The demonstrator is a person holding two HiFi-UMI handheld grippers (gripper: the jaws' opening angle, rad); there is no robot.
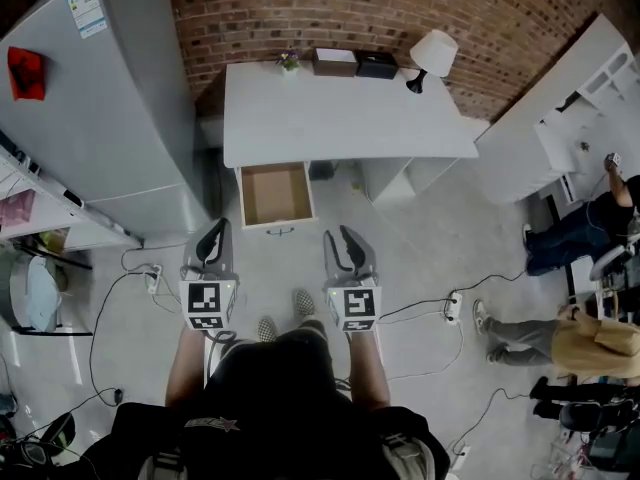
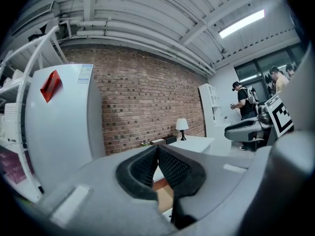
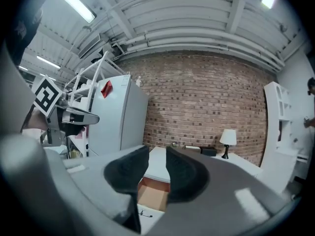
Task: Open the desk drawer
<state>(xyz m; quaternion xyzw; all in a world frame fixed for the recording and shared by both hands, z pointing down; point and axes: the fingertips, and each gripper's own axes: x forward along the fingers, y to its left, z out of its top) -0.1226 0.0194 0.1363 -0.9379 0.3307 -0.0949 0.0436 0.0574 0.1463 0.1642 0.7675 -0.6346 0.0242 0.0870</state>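
Observation:
The white desk (image 1: 340, 118) stands against the brick wall. Its left drawer (image 1: 275, 195) is pulled out, showing an empty brown inside, with a small dark handle (image 1: 280, 231) on its white front. Both grippers hang side by side in front of the desk, apart from the drawer. My left gripper (image 1: 213, 230) points toward the drawer and is shut, its pads meeting at the tips (image 2: 157, 149) with nothing held. My right gripper (image 1: 340, 236) stands to the right of the drawer; a narrow gap shows between its pads (image 3: 157, 154), and nothing is in it. The drawer (image 3: 153, 193) shows below the jaws.
A grey fridge (image 1: 100, 98) stands left of the desk. On the desk are a lamp (image 1: 433, 53), two boxes (image 1: 335, 61) and a small plant (image 1: 289, 63). A white shelf unit (image 1: 590, 98) and people (image 1: 570, 233) are at right. Cables and a power strip (image 1: 452, 308) lie on the floor.

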